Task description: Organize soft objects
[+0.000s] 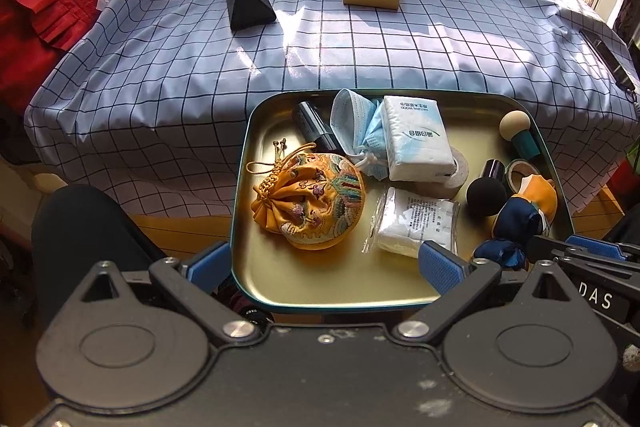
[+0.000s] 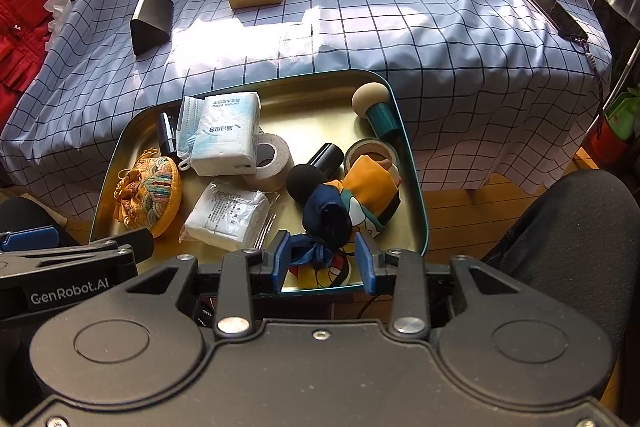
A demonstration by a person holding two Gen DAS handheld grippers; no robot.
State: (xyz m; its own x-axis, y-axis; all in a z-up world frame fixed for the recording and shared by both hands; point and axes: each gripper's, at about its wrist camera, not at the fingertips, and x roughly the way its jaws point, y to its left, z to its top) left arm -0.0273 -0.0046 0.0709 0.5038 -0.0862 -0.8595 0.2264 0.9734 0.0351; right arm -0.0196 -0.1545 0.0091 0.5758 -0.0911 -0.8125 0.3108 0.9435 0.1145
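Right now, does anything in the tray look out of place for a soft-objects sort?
Yes. Hard items share the tray with the soft ones: two tape rolls and a black tube lie among the tissues, mask and pouch.

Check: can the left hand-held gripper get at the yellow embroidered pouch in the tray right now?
Probably yes. The left hand-held gripper is open at the tray's near edge, and the yellow embroidered pouch lies just ahead of it with nothing on top or in between.

"GenRobot.AI" is printed on the left gripper (image 2: pixel 28 241); "DAS" on the right gripper (image 1: pixel 600 251); "NATURAL WOOD", upside down, on the tissue pack (image 1: pixel 416 143).
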